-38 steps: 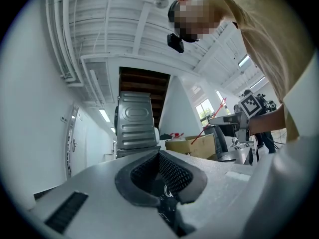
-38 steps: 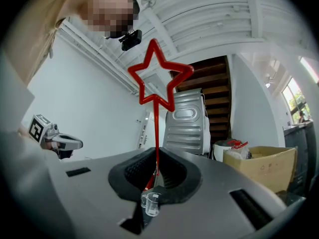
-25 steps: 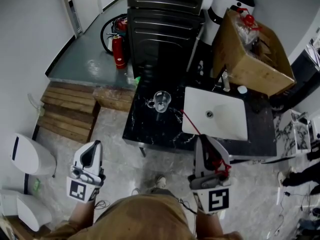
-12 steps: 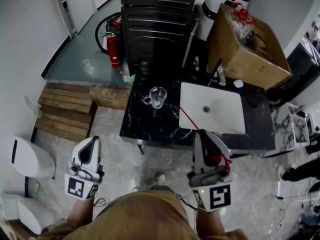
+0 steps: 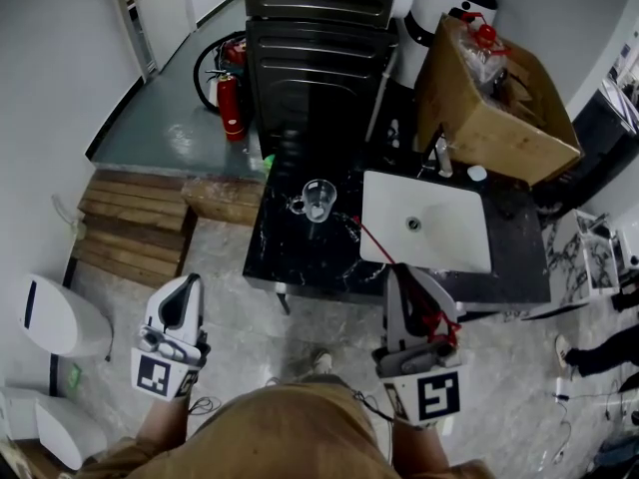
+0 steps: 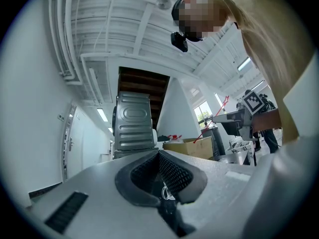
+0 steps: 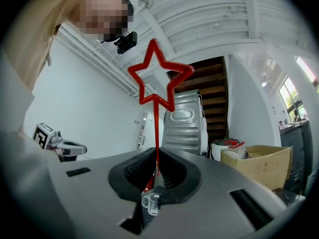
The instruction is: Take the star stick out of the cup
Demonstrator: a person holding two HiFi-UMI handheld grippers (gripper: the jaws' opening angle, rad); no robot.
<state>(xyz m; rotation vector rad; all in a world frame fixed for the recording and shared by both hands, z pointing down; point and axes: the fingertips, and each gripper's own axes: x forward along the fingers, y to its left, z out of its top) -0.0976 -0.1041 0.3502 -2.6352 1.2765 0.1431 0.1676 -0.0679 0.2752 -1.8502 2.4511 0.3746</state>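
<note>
Red star-topped stick is clamped upright in the closed right hand-held gripper, well clear of the clear glass cup on the black marble surface; extraction judged complete. Left hand-held gripper is closed, empty and not needed.

Washroom corner around a black marble desk

A white sink basin sits in the desk's right half, with a faucet at its far edge. Behind it a cardboard box stands tilted, next to a white tank. A dark ribbed metal cabinet rises behind the desk. A red fire extinguisher stands left of the cabinet, and wooden steps lie nearer.
</note>
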